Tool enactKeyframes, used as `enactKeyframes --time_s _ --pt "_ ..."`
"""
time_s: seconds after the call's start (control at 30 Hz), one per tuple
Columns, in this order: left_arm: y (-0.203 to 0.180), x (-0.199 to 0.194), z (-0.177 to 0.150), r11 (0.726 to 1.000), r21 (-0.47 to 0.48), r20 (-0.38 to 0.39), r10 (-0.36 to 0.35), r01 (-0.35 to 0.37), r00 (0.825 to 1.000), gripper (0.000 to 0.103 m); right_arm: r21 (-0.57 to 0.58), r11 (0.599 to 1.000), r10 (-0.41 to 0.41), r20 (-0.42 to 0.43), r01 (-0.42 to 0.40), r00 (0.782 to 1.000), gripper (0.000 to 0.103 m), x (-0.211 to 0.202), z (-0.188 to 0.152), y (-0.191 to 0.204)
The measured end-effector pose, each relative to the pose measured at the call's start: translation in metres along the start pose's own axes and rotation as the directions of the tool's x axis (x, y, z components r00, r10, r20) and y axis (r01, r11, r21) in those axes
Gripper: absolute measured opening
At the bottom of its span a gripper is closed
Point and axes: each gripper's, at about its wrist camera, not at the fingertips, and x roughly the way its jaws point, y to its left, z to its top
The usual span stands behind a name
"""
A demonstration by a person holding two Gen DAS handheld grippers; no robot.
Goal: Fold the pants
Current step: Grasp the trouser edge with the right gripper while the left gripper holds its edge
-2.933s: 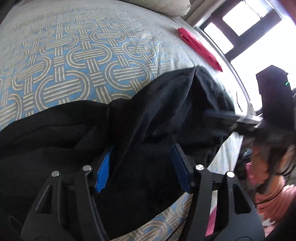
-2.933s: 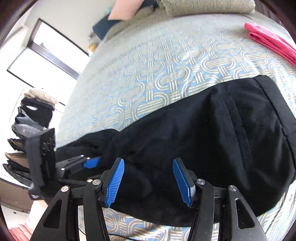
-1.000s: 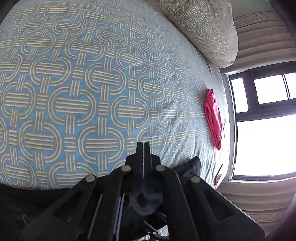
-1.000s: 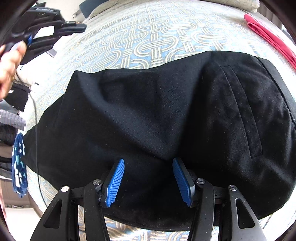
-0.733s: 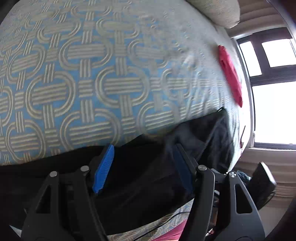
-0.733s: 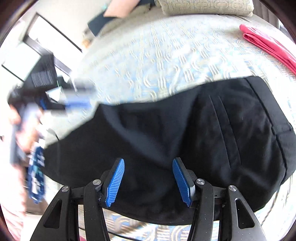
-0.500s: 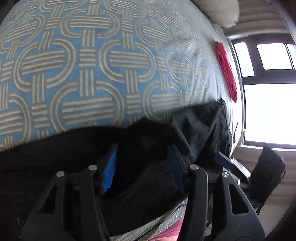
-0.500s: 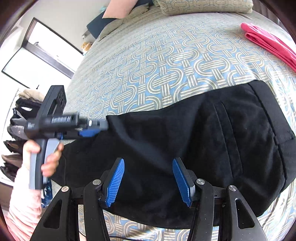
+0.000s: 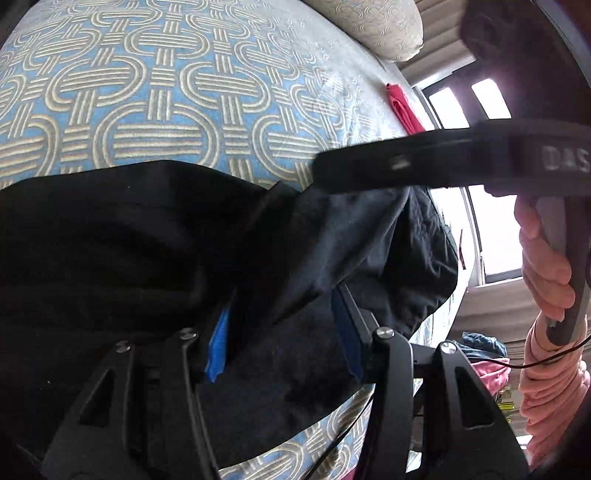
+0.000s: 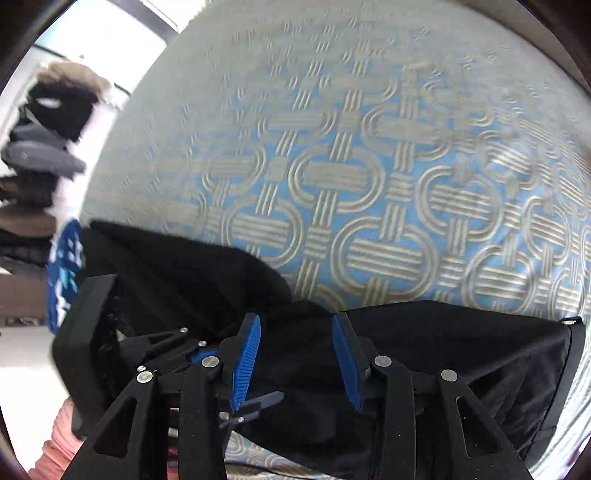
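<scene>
Right tool [image 9: 424, 166], marked "DAS", swung over pants [image 9: 147, 240]; both tools' jaws apart.

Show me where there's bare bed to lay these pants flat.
Bare bedspread runs from the pants' far edge up to the pillow, bordered on the window side by the red cloth. The near edge is crowded: the pants are bunched there, with the left gripper and right gripper over them.

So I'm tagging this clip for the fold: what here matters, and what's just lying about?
Job: pants, left gripper, right gripper.
Lying about: red cloth, pillow, bedspread, clothes stack.
</scene>
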Motion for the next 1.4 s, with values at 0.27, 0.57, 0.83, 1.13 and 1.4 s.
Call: enactKeyframes --time_s 0.27,0.57,0.83,1.13,1.4 --pt "0.008 -0.008 -0.007 0.999 -0.014 0.018 -0.045 0.045 0.999 0.052 -0.081 0.980 -0.196 -0.184 0.184 0.963 0.042 0.053 0.024 0.040" --pt "0.027 -0.033 -0.024 0.998 -0.045 0.034 -0.048 0.050 0.998 0.052 -0.169 0.929 -0.355 -0.158 0.329 0.921 0.006 0.064 0.010 0.042" --pt "0.041 -0.027 -0.030 0.994 -0.098 0.016 -0.056 0.058 0.998 0.052 -0.019 0.989 -0.143 0.171 0.148 0.975 0.004 -0.022 0.015 0.020" --pt "0.057 -0.038 -0.018 0.982 -0.176 0.080 -0.050 0.063 0.996 0.052 -0.011 0.977 -0.202 0.284 0.214 0.937 0.005 -0.026 0.029 0.004" --pt "0.087 -0.052 0.001 0.963 -0.268 0.158 0.014 0.030 0.987 0.052 -0.016 0.987 -0.154 0.174 0.159 0.973 0.035 0.027 0.018 -0.006"
